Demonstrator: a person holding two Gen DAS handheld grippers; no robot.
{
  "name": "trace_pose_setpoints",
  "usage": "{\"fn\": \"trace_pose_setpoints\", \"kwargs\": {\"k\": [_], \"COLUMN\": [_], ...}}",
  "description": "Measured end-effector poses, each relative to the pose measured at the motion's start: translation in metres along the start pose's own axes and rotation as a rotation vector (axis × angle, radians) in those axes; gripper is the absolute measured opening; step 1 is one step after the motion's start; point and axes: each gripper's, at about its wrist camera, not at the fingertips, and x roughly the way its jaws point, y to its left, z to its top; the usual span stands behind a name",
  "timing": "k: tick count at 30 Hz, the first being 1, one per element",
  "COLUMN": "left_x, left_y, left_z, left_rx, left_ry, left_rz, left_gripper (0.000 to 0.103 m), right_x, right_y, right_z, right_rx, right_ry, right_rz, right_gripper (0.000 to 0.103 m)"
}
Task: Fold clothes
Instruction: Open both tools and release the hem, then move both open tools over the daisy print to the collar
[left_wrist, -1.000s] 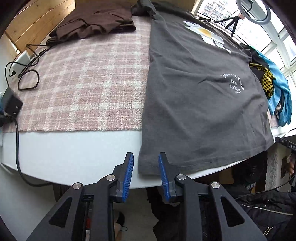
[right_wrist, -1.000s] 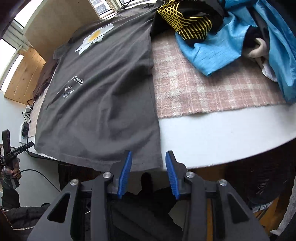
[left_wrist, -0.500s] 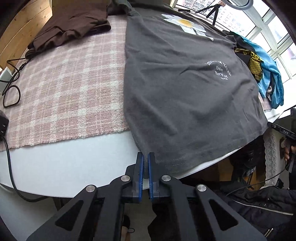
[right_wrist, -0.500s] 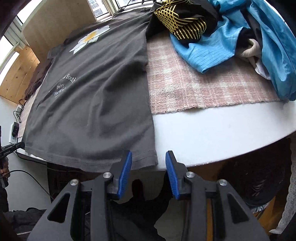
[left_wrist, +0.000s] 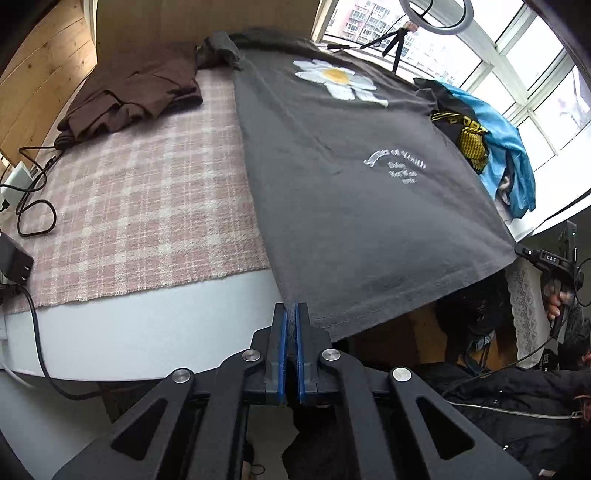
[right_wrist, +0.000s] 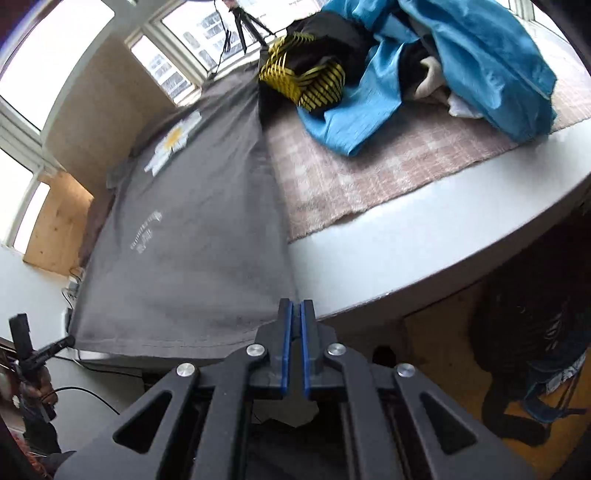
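1. Setup: the dark grey t-shirt (left_wrist: 351, 192) lies flat, print side up, half on the pink plaid blanket (left_wrist: 140, 199), with its bottom hem hanging just past the near edge of the white table (left_wrist: 147, 332).

2. The left gripper (left_wrist: 290, 328) is clamped on the hem's left corner; you can see grey cloth pinched between the blue pads. The right gripper (right_wrist: 292, 325) is pinched down narrow on the right corner the same way, though that view is a bit blurry.

3. My read is the next move is carrying the hem up toward the daisy print (left_wrist: 340, 79) to fold the shirt in half. I'd lift both corners together and keep the hem taut between them so it doesn't sag in the middle.

4. Keep the hands level with each other, or the fold line goes crooked.

5. Watch the right side: the blue garment pile (right_wrist: 424, 74) sits right beside the shirt, so don't snag it.

6. Lay it down edge to edge and only then let go.
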Motion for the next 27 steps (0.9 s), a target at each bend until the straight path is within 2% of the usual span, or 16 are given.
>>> {"fn": "trace_pose_setpoints", "kwargs": {"k": [2,5,9,13,17,18,20,23,27], "left_x": [0.009,0.017,0.018,-0.013,-0.042,-0.045,-0.044,-0.031,-0.012], "left_y": [0.009,0.015,0.018,0.032,0.040,0.040,0.042,0.047,0.050], "left_z": [-0.001,-0.003,-0.003,0.012,0.057,0.072,0.106,0.158,0.219], "left_rx": [-0.033,-0.028,-0.004,0.016,0.052,0.061,0.060,0.039,-0.020], "left_ry": [0.015,0.035,0.085,0.027,-0.073,-0.097,-0.137,-0.159,-0.178], "left_rz": [0.002,0.008,0.044,0.091,0.110,0.116,0.113,0.103,0.120], "left_gripper": [0.003,0.004,0.006,0.008,0.016,0.017,0.021,0.021,0.023], "right_x": [0.010,0.015,0.007,-0.039,-0.080,-0.083,-0.088,-0.079,-0.030], "right_y": [0.014,0.021,0.020,0.048,0.090,0.103,0.128,0.165,0.209], "right_z": [0.004,0.010,0.020,0.049,0.092,0.106,0.134,0.171,0.214], "right_rx": [-0.026,-0.069,-0.057,-0.118,-0.209,-0.241,-0.306,-0.418,-0.536], "right_ry": [0.012,0.031,0.101,0.013,-0.074,-0.087,-0.113,-0.127,-0.109], "right_rz": [0.009,-0.067,-0.142,-0.141,-0.103,-0.082,-0.041,-0.002,0.065], "right_gripper": [0.005,0.005,0.006,0.010,0.018,0.024,0.027,0.027,0.027]}}
